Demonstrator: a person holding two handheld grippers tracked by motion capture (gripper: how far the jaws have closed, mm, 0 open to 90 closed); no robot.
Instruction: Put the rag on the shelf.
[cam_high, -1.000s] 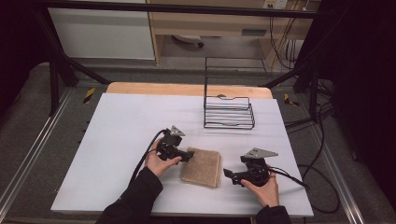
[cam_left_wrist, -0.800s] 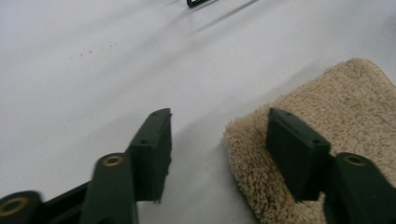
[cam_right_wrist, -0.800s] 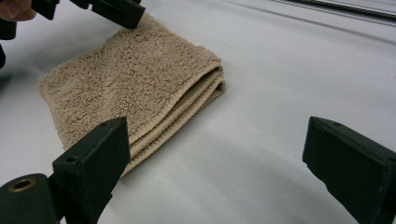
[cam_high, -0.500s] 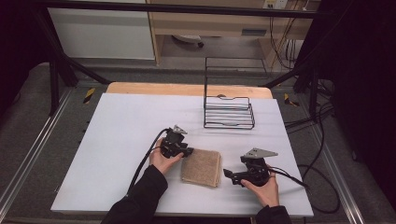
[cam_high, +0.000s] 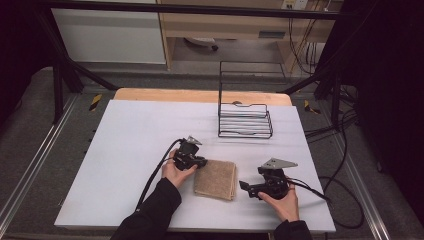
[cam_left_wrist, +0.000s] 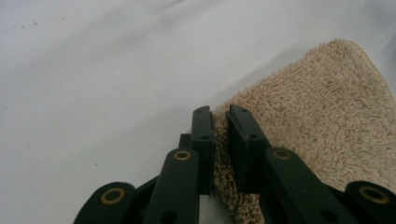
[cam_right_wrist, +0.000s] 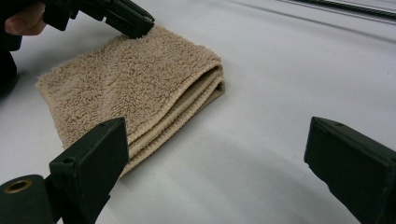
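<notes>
A folded beige towel (cam_high: 216, 178) lies flat on the white table (cam_high: 140, 130) near its front edge. My left gripper (cam_high: 202, 162) is at the towel's far left corner; its jaws have just been closing and now pinch the towel's edge (cam_left_wrist: 322, 107) between the pads, as the left gripper view (cam_left_wrist: 219, 116) shows. My right gripper (cam_high: 243, 187) rests just right of the towel, apart from it, with its jaws spread wide and nothing between them (cam_right_wrist: 217, 140). In the right gripper view the towel's stacked folds (cam_right_wrist: 126, 79) face me, and the left gripper (cam_right_wrist: 135, 23) bites its far corner.
A black wire basket (cam_high: 245, 120) with a tall back frame stands at the back of the table, right of centre. Cables trail from both grippers across the table. Bare white surface stretches to the left and behind the towel.
The left gripper's jaws have gone from wide apart to pinched on the towel's far left corner. The right gripper and the towel have not moved.
</notes>
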